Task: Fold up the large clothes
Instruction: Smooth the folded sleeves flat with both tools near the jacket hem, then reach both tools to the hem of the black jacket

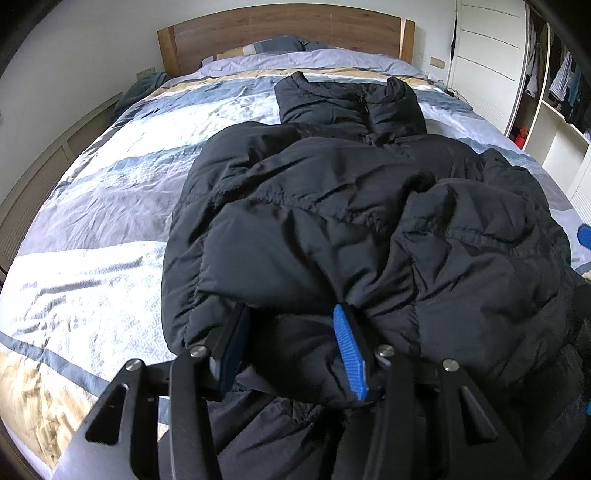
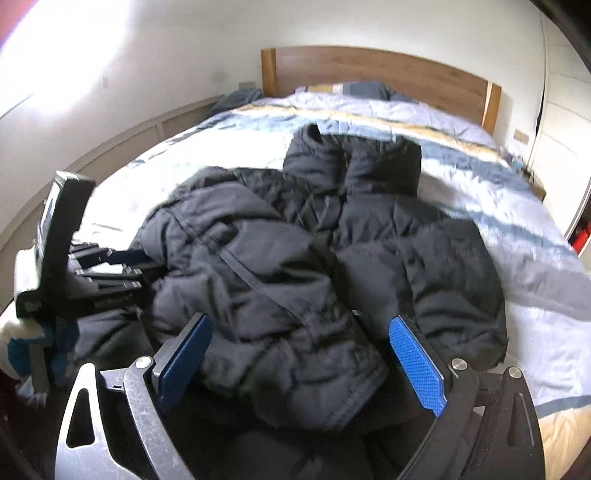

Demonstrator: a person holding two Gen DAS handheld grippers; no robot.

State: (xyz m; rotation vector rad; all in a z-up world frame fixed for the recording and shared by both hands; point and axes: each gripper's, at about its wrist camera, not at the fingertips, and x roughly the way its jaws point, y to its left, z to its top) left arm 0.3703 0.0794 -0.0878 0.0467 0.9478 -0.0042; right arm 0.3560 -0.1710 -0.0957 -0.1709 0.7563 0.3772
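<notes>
At bed's (image 1: 92, 229) foot edge, jacket (image 1: 332, 206) hem is straddled w/ both grippers (left (image 1: 291, 343), right (image 2: 301, 354)) jaws spread; pinching needed next, prob. fold twd collar.

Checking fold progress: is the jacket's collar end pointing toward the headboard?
Yes, the jacket lies with its collar toward the headboard.

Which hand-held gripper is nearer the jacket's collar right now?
Neither clearly: both the left hand-held gripper and the right hand-held gripper sit open at the black jacket's near hem, with the collar at its far end.
</notes>
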